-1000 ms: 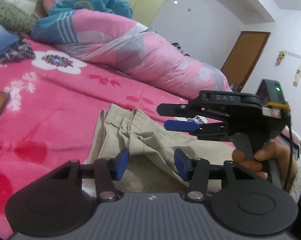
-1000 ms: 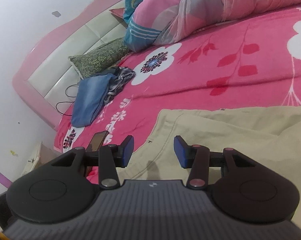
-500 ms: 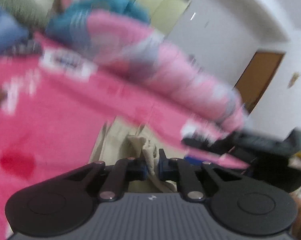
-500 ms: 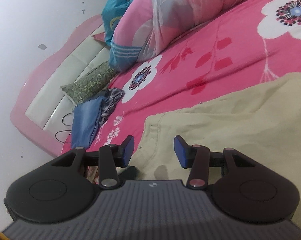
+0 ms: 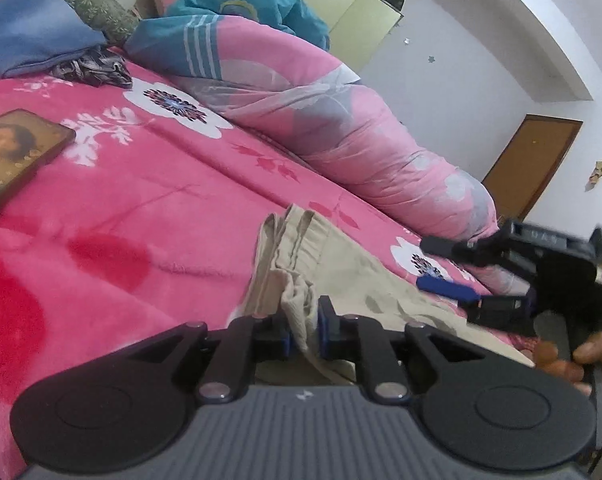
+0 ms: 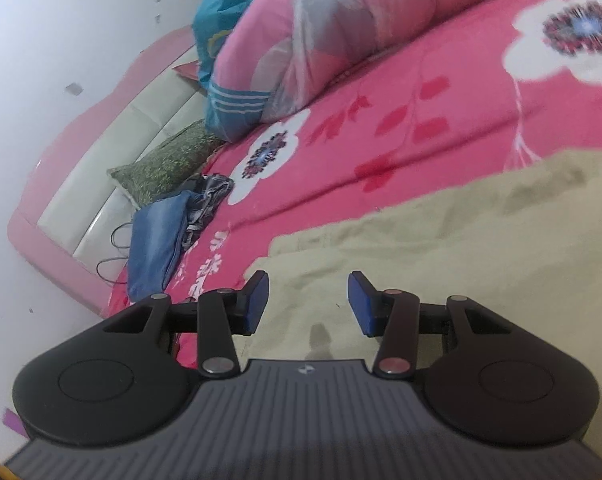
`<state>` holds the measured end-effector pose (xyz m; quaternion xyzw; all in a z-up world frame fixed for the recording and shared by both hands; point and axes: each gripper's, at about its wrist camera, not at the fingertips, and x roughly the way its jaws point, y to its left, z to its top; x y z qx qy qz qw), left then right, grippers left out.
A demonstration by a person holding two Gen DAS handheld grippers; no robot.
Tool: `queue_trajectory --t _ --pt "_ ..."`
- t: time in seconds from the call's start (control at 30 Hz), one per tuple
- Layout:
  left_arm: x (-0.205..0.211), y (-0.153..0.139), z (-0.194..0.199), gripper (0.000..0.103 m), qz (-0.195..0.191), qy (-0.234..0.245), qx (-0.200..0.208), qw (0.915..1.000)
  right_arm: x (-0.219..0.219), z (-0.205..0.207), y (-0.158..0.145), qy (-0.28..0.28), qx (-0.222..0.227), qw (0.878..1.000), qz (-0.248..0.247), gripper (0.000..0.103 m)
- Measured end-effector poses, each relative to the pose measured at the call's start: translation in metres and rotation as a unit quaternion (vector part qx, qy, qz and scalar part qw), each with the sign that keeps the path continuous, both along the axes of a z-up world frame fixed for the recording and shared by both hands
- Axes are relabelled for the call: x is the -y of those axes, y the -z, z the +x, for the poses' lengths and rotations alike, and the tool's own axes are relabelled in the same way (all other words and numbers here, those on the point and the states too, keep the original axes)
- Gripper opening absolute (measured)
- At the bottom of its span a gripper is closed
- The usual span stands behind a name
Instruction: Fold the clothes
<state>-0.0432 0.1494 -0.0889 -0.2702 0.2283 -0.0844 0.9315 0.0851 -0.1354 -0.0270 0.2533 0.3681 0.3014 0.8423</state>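
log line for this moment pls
left tool: shut on khaki trousers | right tool: open over trousers | stage: first fold not yet made

Khaki garment [image 6: 441, 248] cut off at right edge, type unclear; right claw [image 5: 457, 276] blurred; hand [image 5: 593, 356] mostly hidden behind it.

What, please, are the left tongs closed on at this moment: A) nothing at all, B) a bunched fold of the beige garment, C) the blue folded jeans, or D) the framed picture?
B: in the left wrist view, the left tongs pinch a bunched fold of the beige garment between their blue pads.
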Motion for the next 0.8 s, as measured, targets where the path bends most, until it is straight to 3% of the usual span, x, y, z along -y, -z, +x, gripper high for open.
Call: queue_trajectory --t 0.07,0.1,0.17,0.27,0.47,0.73,0.8 --pt "-0.001 0.002 -0.001 0.016 -0.002 0.002 0.002 1.0000 -0.015 0.008 -0.011 -0.059 0.027 0.997 -0.047 0.049" --pt "-0.001 0.002 -0.001 0.016 0.000 0.003 0.003 1.0000 -0.025 0.012 -0.015 -0.097 0.043 0.991 -0.079 0.057" --pt "0.000 0.002 -0.002 0.018 0.001 0.003 0.004 1.0000 -0.050 0.021 -0.020 -0.178 0.088 0.966 -0.164 0.062" --pt "0.003 0.001 -0.004 0.020 0.008 -0.001 0.005 1.0000 -0.074 0.035 -0.021 -0.235 0.158 0.923 -0.260 0.062" --pt "0.008 0.001 -0.007 0.024 0.046 -0.006 0.018 0.9988 -0.099 0.064 -0.003 -0.342 0.118 0.888 -0.282 0.061" --pt "0.015 0.002 -0.011 0.024 0.081 -0.007 0.039 0.9959 -0.113 0.079 0.007 -0.360 0.095 0.889 -0.265 0.060" --pt "0.015 0.003 -0.012 0.024 0.082 -0.007 0.042 0.9957 -0.116 0.074 0.007 -0.361 0.102 0.888 -0.265 0.052"
